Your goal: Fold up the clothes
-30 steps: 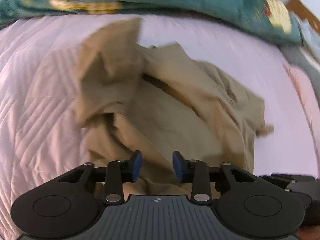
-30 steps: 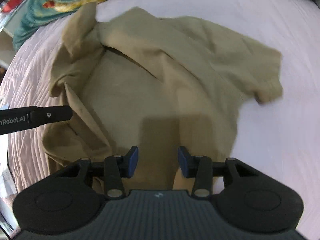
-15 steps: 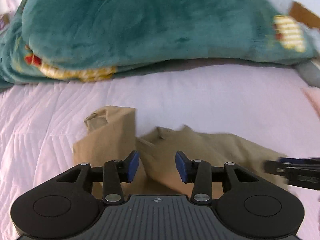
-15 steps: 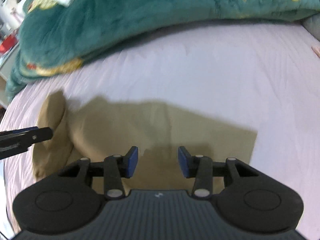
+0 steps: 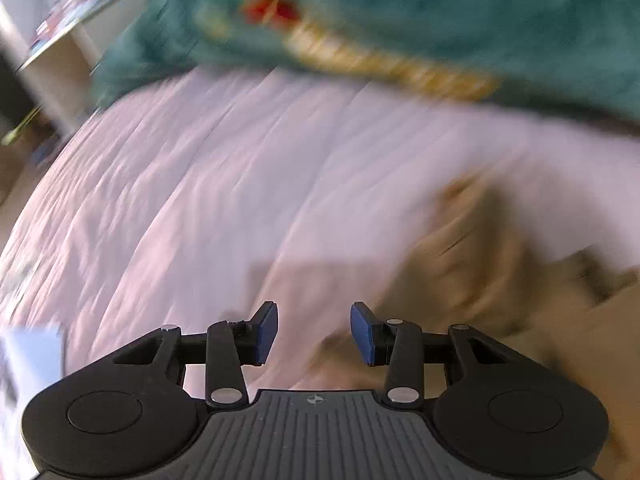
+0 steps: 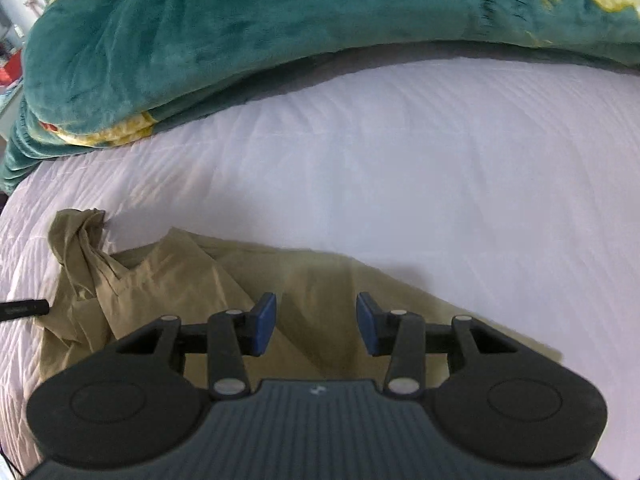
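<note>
Lying crumpled on the bed, the khaki garment is seen below the right gripper and beside the left gripper. Both fingers are spread, empty. Its bunched corner could be missed.

My left wrist view is badly smeared: the fluffy teal blanket with yellow and red patterns and the crumpled khaki cloth garment streak diagonally, while the black left gripper stays crisp. A soft grey shadow falls on the pale pink quilted bedspread ahead of it. My right wrist view is sharp and evenly bright, with diffuse daylight and no glare. A faint shadow edges the garment. Fisheye bending curves the bedspread towards the edges.
</note>
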Available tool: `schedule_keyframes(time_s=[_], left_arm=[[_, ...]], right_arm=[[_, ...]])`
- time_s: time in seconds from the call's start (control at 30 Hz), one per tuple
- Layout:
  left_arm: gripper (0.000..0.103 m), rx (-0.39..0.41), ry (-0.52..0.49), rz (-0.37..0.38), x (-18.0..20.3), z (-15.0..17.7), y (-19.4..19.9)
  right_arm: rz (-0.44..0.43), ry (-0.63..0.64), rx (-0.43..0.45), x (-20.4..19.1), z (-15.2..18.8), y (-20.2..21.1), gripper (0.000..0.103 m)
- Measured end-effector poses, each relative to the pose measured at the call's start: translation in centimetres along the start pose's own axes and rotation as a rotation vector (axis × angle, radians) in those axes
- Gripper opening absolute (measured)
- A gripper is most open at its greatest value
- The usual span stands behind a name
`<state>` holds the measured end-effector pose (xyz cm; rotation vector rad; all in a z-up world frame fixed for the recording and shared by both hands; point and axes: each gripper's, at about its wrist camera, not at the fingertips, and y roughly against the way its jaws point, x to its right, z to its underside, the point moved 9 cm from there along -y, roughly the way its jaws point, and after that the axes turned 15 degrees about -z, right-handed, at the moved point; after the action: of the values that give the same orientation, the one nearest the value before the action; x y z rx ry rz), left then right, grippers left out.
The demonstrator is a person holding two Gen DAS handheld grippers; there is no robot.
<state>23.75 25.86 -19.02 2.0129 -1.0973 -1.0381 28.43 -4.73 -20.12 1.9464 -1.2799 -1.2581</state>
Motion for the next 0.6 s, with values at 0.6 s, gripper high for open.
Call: schedule_keyframes(time_s=[0.6], left_arm=[[0.047, 0.018, -0.269, 0.145, 8.5, -4.1, -1.9]], right_arm=[[-0.043, 0.144, -0.226, -0.2, -0.5, -6.1, 0.058]])
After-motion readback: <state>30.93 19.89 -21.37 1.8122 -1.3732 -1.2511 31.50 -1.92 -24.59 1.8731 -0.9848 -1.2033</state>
